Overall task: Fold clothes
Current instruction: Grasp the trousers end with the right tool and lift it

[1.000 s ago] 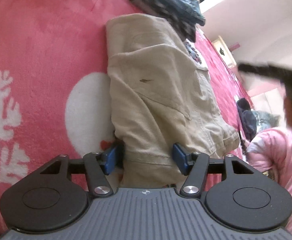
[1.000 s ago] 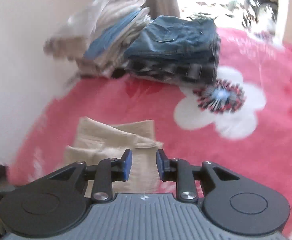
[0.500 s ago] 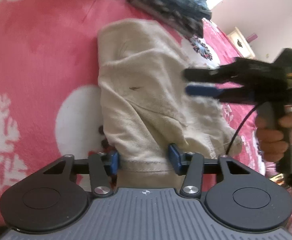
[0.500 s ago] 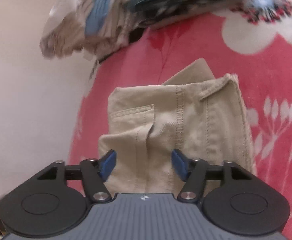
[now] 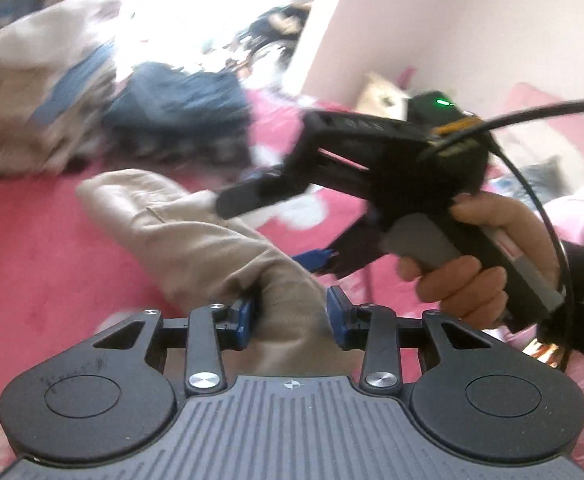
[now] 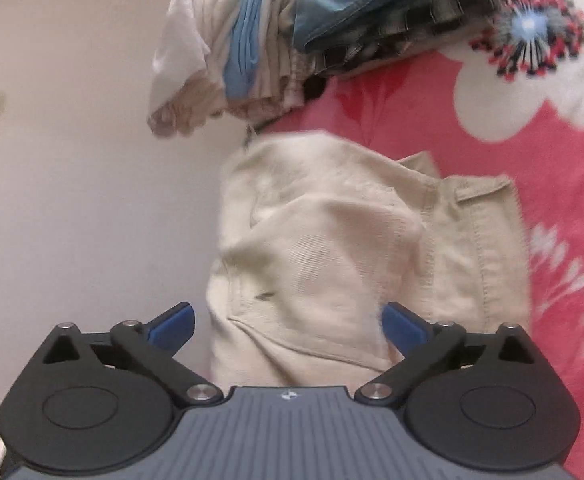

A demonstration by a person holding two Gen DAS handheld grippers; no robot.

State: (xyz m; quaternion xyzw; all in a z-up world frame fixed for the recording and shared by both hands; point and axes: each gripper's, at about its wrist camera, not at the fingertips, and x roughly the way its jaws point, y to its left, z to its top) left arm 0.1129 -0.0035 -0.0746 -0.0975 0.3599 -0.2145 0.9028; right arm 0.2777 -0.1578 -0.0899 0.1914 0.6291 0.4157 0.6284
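Now one beige garment (image 5: 196,240), left tool (image 5: 291,316) closing on it, right tool (image 6: 288,322) opening, empty

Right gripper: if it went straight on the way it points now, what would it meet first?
Most likely the beige trousers. They lie right ahead of the right gripper, whose jaws are opening with the cloth between them but not pinched. The stack of folded clothes is farther off; depth is unclear.
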